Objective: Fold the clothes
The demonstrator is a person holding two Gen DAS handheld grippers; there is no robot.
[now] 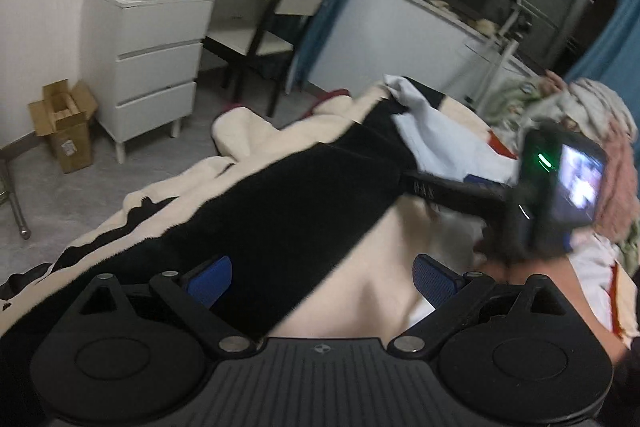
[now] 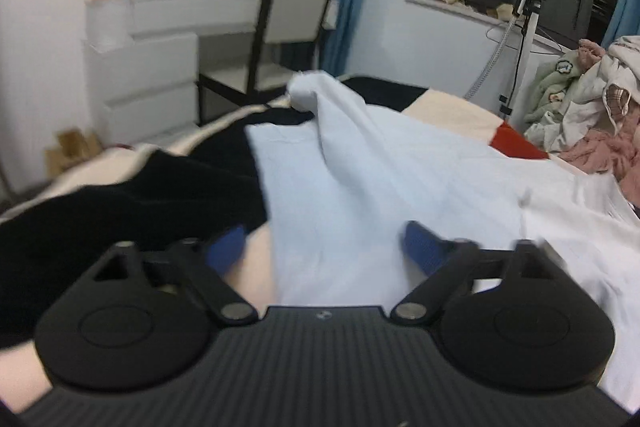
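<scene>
- Pale blue garment [image 2: 360, 179]: spread on the bed [image 2: 448, 107], crumpled, one part humped at the far end; no fold visible yet, folding mostly left.
- Right gripper [image 2: 322, 245]: over its near edge, jaws apart, gripping nothing.
- Left gripper [image 1: 322, 277]: wide open, empty, over the black-and-cream blanket [image 1: 280, 211].
- Left view only: right gripper from outside. Right view only: clothes pile [image 2: 592, 107], far right.

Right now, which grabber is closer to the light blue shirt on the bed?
Right. The right gripper hovers open directly over the light blue shirt; the left gripper is off to its side, open above the black-and-cream blanket.
</scene>
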